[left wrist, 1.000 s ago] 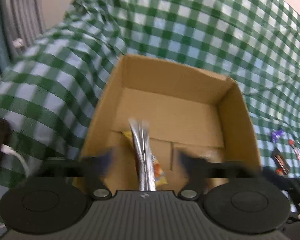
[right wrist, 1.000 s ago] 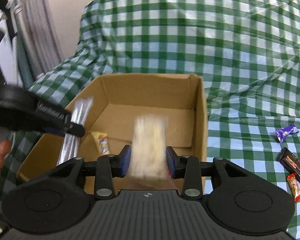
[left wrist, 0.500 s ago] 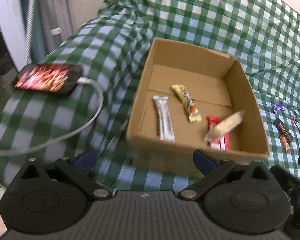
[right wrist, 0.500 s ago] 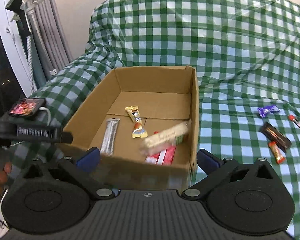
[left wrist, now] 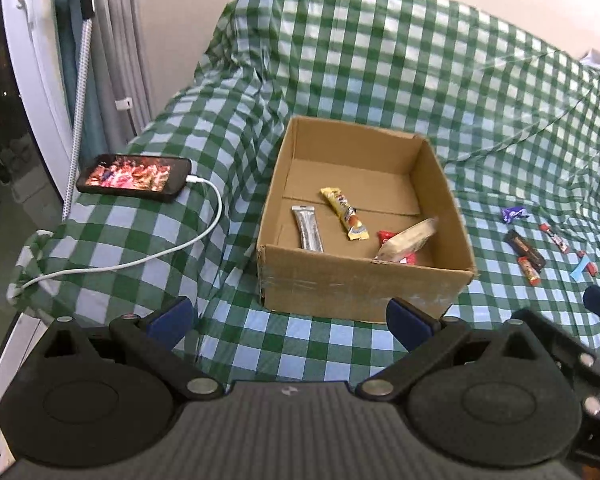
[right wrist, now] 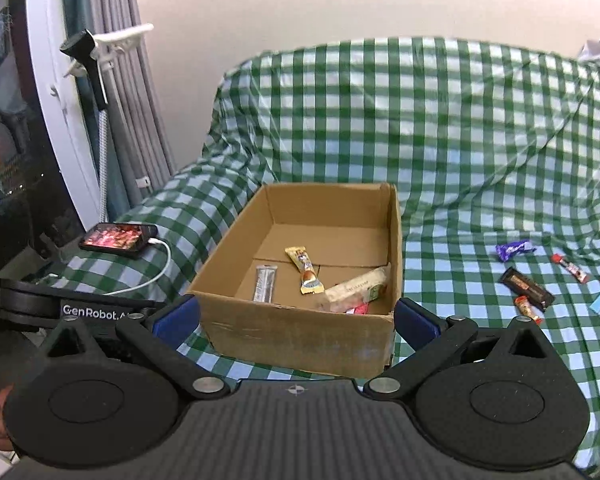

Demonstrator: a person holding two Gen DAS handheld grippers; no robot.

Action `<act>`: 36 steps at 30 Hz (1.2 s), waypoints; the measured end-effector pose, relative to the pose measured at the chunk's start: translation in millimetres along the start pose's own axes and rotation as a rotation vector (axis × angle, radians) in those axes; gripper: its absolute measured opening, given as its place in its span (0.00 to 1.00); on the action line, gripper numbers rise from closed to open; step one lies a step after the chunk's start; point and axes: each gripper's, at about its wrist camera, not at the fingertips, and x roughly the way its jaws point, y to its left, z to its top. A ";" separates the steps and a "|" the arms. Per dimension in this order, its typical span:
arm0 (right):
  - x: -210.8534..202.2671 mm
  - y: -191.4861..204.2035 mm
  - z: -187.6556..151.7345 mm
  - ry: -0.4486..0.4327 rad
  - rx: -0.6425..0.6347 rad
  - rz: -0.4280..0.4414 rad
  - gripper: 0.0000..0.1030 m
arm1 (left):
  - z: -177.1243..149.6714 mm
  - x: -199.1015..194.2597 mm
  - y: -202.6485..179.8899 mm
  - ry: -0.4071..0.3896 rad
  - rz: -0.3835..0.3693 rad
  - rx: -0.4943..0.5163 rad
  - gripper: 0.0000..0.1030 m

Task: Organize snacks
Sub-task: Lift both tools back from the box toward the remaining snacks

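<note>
With both the left tool [left wrist: 288, 320] and right tool [right wrist: 296, 318] spread wide and empty, the right one should swing toward the loose snacks [right wrist: 526, 286], approaching the dark bar lengthwise.

The one thing I can read is the white lettering "GenRobot.A…" on the black side of my left gripper [right wrist: 96, 312], seen from my right wrist camera, where the end of the word is cut off behind my own fingers. The print on the snack wrappers in the cardboard box [right wrist: 300, 336] and on the phone [right wrist: 118, 239] screen is too small and blurred to read.
</note>
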 end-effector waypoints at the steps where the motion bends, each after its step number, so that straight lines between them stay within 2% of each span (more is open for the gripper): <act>1: -6.2 0.8 -1.9 -0.005 -0.003 -0.002 0.99 | -1.5 -4.6 -0.2 -0.005 -0.001 -0.002 1.00; 13: -59.0 7.0 -22.7 -0.051 -0.022 -0.016 0.99 | -23.1 -48.0 -4.0 -0.055 -0.014 0.015 1.00; 36: -74.1 12.7 -25.7 -0.079 -0.043 -0.007 0.99 | -33.1 -61.6 -7.5 -0.069 -0.016 0.023 1.00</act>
